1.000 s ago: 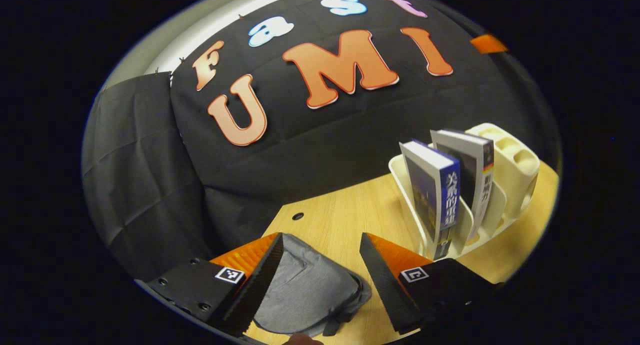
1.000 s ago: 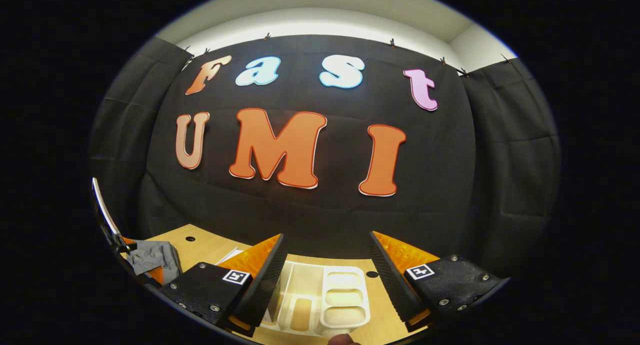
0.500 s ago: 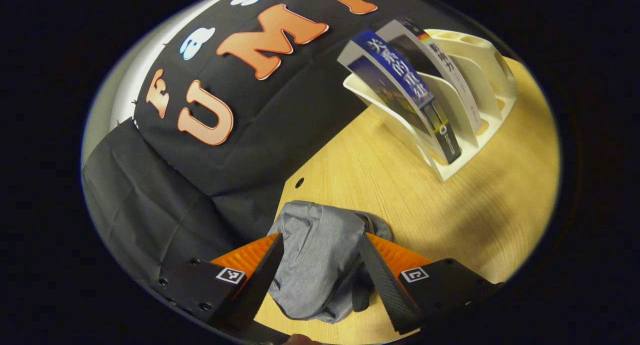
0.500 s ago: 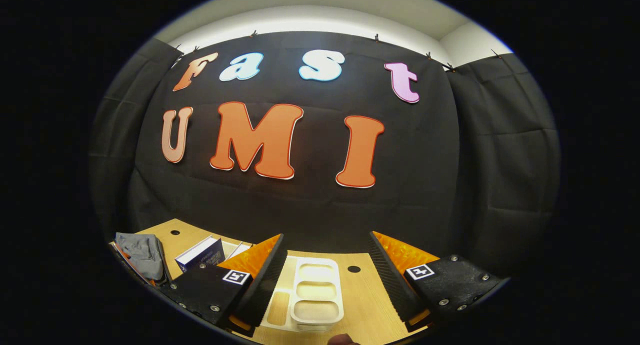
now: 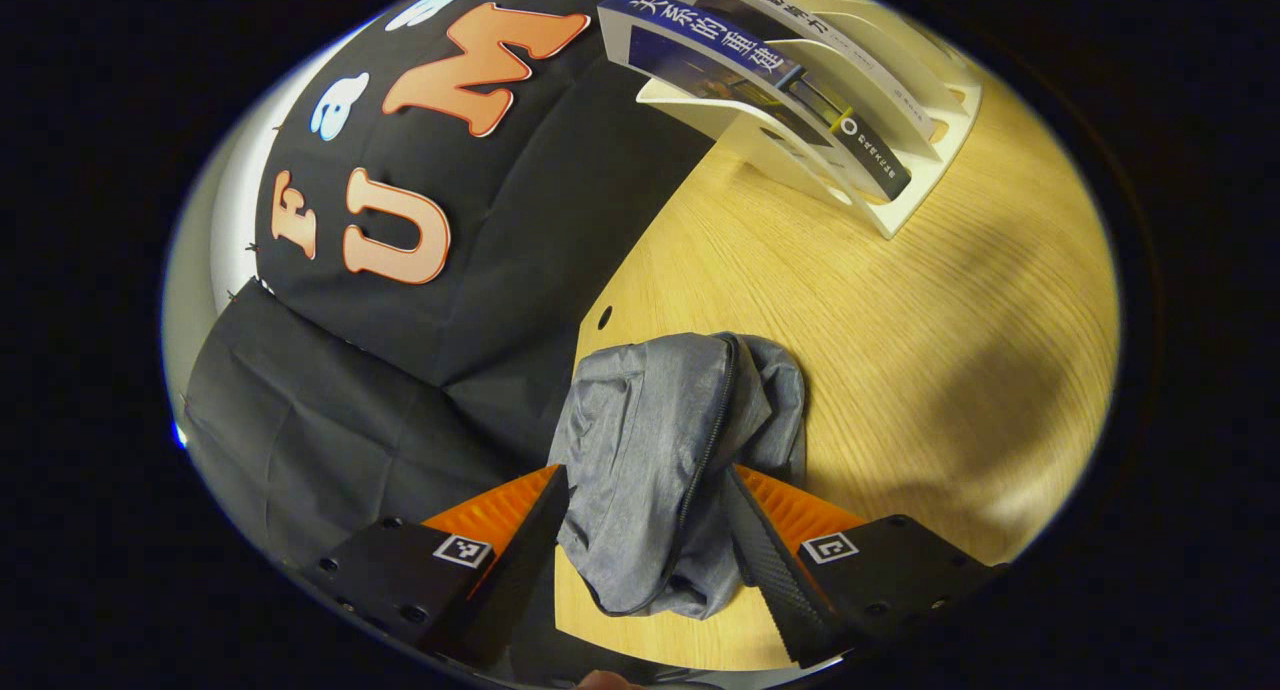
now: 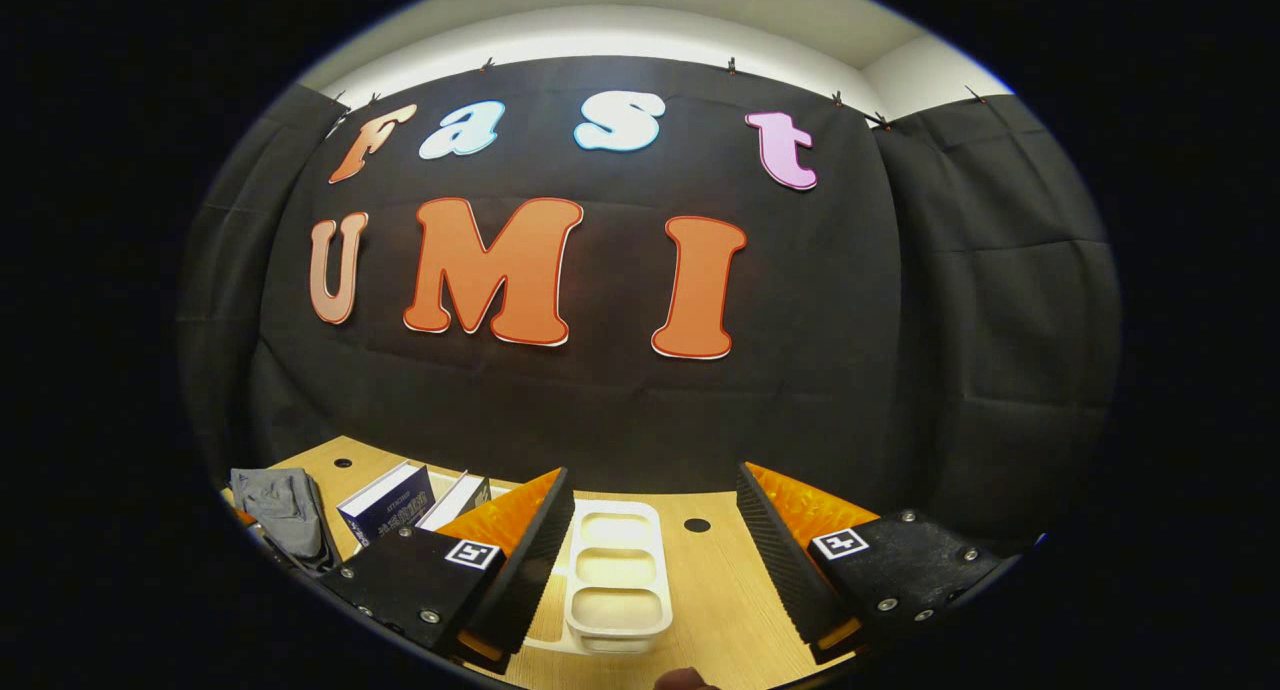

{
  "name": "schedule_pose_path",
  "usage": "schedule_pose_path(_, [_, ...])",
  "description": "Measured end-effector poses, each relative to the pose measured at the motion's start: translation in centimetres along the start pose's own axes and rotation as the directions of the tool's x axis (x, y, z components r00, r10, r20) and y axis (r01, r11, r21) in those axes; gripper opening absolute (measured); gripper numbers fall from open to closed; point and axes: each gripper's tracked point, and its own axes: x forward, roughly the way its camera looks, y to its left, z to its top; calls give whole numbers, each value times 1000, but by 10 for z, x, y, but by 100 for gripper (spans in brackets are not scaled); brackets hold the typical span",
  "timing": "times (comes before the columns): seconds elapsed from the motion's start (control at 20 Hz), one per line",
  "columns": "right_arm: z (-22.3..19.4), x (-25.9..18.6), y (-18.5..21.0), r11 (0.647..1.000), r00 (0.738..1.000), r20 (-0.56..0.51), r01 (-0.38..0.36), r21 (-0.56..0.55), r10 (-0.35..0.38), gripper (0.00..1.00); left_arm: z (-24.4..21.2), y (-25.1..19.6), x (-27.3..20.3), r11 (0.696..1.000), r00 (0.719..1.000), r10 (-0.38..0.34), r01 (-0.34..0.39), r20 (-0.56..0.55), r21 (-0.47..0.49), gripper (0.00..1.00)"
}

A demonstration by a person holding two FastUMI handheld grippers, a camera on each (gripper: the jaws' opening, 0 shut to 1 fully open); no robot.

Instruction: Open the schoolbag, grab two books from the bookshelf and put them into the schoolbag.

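My left gripper [image 5: 640, 530], jaws apart, straddles schoolbag [image 5: 660, 450] (zip looks closed). Both books [image 5: 740, 65] sit in bookshelf [image 5: 900, 210] upper right. Right gripper [image 6: 655, 540] apart, idle.

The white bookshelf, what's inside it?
Two books stand leaning in the slots of the white bookshelf on the wooden table. Their lower ends are covered by the dividers.

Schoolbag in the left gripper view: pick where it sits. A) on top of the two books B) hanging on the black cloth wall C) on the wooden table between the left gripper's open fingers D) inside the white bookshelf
C: the grey schoolbag lies on the wooden table, zipper closed, between the fingers of the open left gripper, apart from the bookshelf.
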Motion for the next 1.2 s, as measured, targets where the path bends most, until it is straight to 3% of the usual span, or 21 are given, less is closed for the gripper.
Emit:
schedule_pose_path(0.2, [0,1,13,1000,1000,-2,-25,4,25,97,-3,12,3,999,999,30,-30,13,9,96])
schedule_pose_path(0.25, [0,1,16,1000,1000,-4,-30,2,30,97,-3,17,4,999,999,48,-49,21,2,100])
schedule_pose_path(0.35, [2,1,24,999,999,-3,-48,-3,48,97,-8,19,11,999,999,43,-43,6,-9,85])
schedule_pose_path(0.7, [17,1,41,998,998,13,-54,-28,55,97,-6,41,42,999,1000,25,-24,15,-37,81])
schedule_pose_path(1.0, [30,-4,59,1000,1000,19,6,-22,-6,97,-8,40,70,987,991,-119,125,64,-101,66])
schedule_pose_path(1.2, [41,-8,78,999,999,21,40,-30,-39,97,-6,43,79,945,963,-244,263,114,-195,41])
